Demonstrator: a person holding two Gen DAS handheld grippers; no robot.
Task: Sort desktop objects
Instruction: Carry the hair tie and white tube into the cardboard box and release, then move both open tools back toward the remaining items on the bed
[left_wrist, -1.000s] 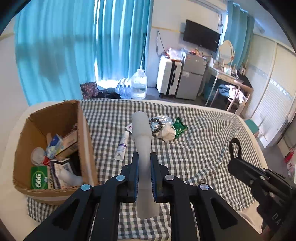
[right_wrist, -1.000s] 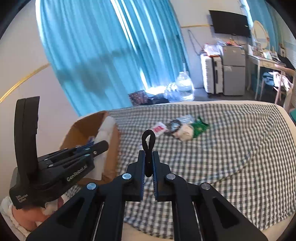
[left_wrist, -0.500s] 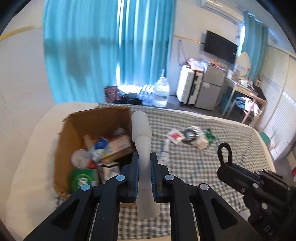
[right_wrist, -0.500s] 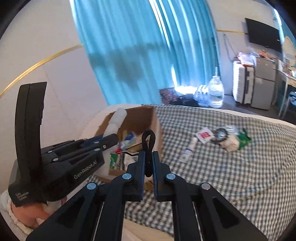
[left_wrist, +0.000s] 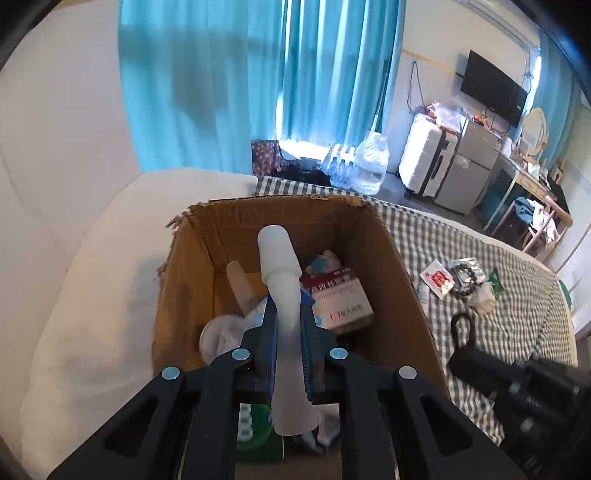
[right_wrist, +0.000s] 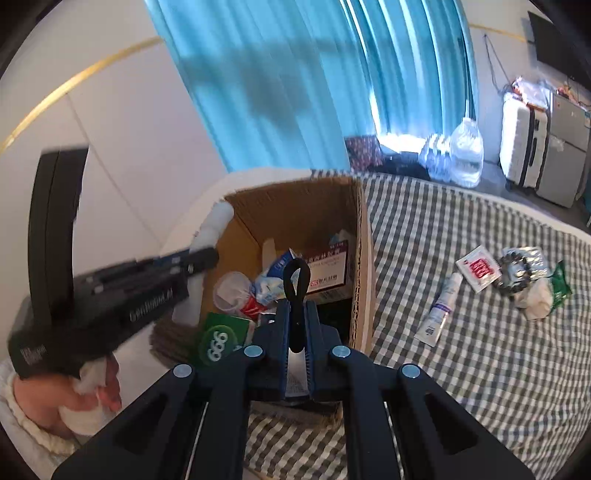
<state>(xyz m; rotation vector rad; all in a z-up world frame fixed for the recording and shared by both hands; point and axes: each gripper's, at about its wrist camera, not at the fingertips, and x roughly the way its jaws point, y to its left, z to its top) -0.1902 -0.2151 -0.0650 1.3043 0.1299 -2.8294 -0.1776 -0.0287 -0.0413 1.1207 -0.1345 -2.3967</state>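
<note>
My left gripper (left_wrist: 288, 321) is shut on a white, frosted plastic bottle (left_wrist: 280, 273), which it holds cap-forward over the open cardboard box (left_wrist: 400, 284). Just above the box's near right corner, my right gripper (right_wrist: 296, 317) is shut on a small black loop-shaped clip (right_wrist: 295, 280). The box (right_wrist: 364, 258) holds several items: a green "666" pack (right_wrist: 221, 339), a red-and-white medicine carton (right_wrist: 327, 269) and a clear plastic cup (right_wrist: 231, 291). In the right wrist view the left gripper (right_wrist: 207, 258) shows at the box's left wall, a hand below it.
On the checked cloth (right_wrist: 480, 369) to the right lie a small white tube (right_wrist: 441, 306), a red-and-white sachet (right_wrist: 478, 267), a bag of dark beads (right_wrist: 517, 266), a white crumpled wad (right_wrist: 535, 299) and a green packet (right_wrist: 559, 284). A white cushion (left_wrist: 92, 295) borders the box on the left.
Both grippers have swung left from over the checked cloth to over the cardboard box and sunk a little, each still shut on its item.
</note>
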